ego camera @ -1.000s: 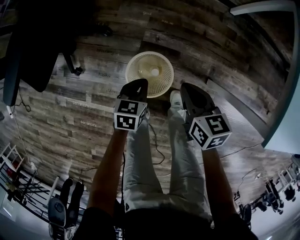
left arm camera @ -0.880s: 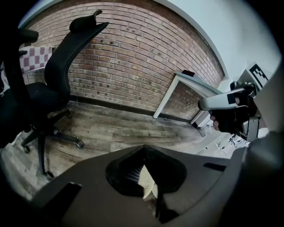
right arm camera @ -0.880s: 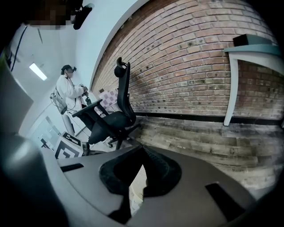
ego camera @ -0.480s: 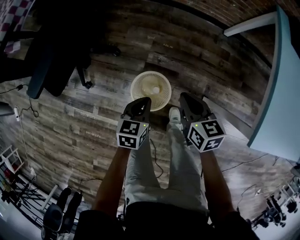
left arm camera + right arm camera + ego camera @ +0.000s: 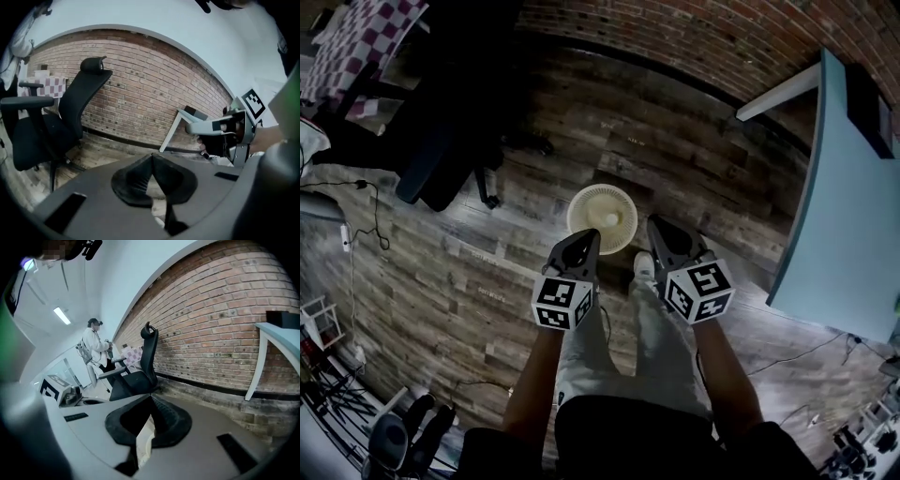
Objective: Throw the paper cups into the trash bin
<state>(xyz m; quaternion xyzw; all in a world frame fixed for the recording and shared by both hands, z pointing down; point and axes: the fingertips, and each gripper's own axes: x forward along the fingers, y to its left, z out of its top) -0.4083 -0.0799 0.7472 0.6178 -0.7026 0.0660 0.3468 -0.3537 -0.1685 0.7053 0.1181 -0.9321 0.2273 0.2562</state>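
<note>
The trash bin [image 5: 607, 218], a cream wire basket, stands on the wood floor ahead of my feet. A pale round shape [image 5: 610, 221] lies in it; it looks like a paper cup. My left gripper [image 5: 584, 242] hovers at the bin's near left edge, jaws shut and empty [image 5: 151, 157]. My right gripper [image 5: 659, 231] hangs just right of the bin, also shut with nothing held [image 5: 151, 398]. Each gripper view looks out level at the brick wall. The right gripper [image 5: 225, 131] shows at the right of the left gripper view.
A black office chair [image 5: 450, 141] stands to the left of the bin. A light blue table [image 5: 848, 206] fills the right side, its white leg [image 5: 257, 362] near the brick wall [image 5: 140, 89]. Cables trail over the floor. A person in white [image 5: 96, 350] stands far off.
Both grippers have risen while staying shut. The head view has tipped up, so the bin looks smaller and more of the wall, chair and table shows.
</note>
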